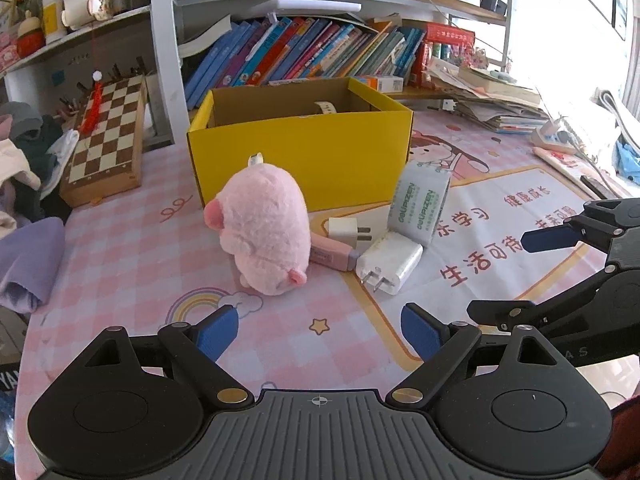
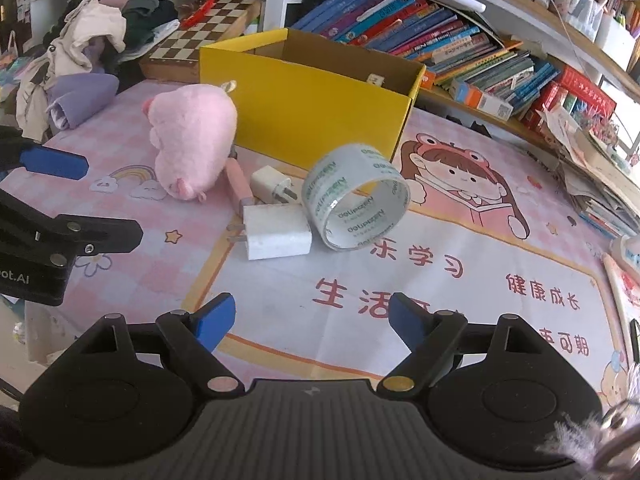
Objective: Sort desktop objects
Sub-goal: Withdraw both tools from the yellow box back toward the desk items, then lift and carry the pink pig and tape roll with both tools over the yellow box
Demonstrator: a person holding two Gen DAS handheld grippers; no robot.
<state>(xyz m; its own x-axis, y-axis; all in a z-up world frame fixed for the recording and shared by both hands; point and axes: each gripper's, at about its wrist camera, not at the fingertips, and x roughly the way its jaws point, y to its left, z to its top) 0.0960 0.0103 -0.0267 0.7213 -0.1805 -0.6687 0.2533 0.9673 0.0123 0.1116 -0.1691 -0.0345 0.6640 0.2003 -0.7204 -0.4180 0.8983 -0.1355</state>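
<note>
A pink plush pig stands on the desk mat in front of an open yellow box. Beside it lie a pink pen-like tool, a small white plug, a larger white charger and a roll of clear tape. My left gripper is open and empty, short of the pig. My right gripper is open and empty, short of the charger and tape; it also shows in the left wrist view.
A chessboard box and a pile of clothes lie at the left. Books line the shelf behind the box. Stacked papers and a power strip sit at the right.
</note>
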